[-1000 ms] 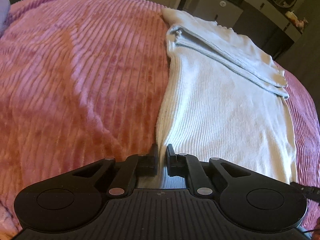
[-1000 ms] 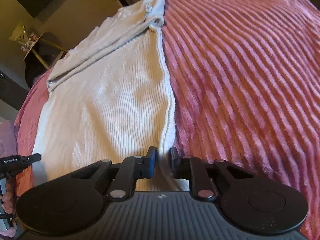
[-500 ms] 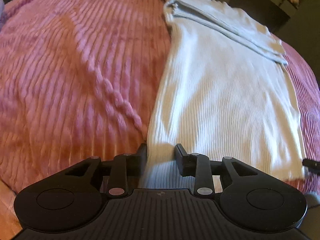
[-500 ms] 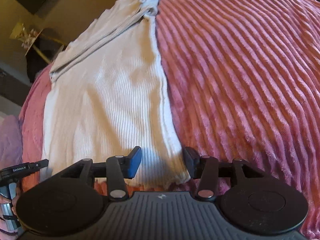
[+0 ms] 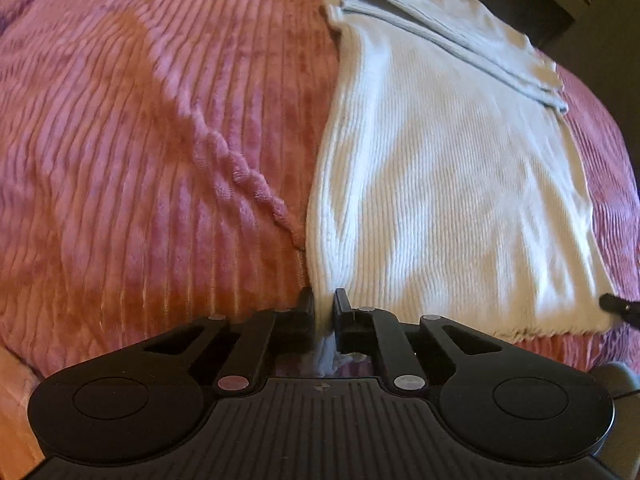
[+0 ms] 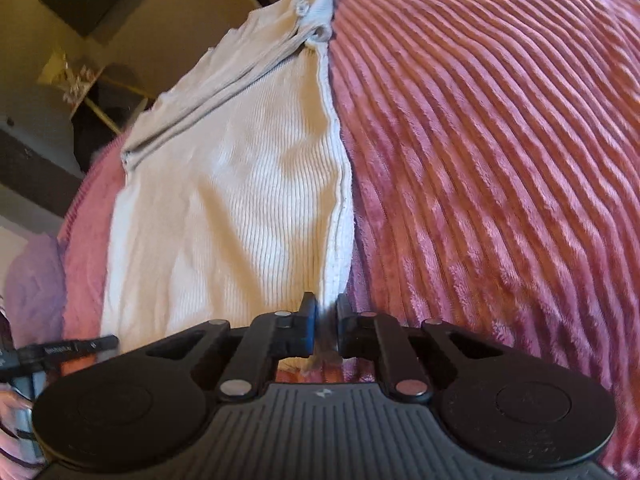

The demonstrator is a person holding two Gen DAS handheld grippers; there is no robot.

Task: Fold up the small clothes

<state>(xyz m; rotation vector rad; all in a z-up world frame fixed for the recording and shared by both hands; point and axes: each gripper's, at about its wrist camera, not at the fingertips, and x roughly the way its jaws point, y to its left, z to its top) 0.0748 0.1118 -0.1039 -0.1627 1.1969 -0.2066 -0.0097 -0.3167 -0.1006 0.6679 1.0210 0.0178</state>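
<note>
White ribbed top [image 5: 448,184], pink ribbed blanket [image 5: 160,140] – orange-tinted patches, black tools – left tool [image 5: 323,308], right tool [image 6: 326,312]

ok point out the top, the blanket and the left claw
top [image 5: 440,200], left wrist view, middle of its ribbed body
blanket [image 5: 140,140], left wrist view, bare pink ribbed part beside the top
left claw [image 5: 323,312], left wrist view, between its fingertips, shut on the top's hem

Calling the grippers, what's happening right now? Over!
Left gripper, right gripper just closed, each pinching a near hem corner. White ribbed top flat on pink blanket. Nothing blocking.
</note>
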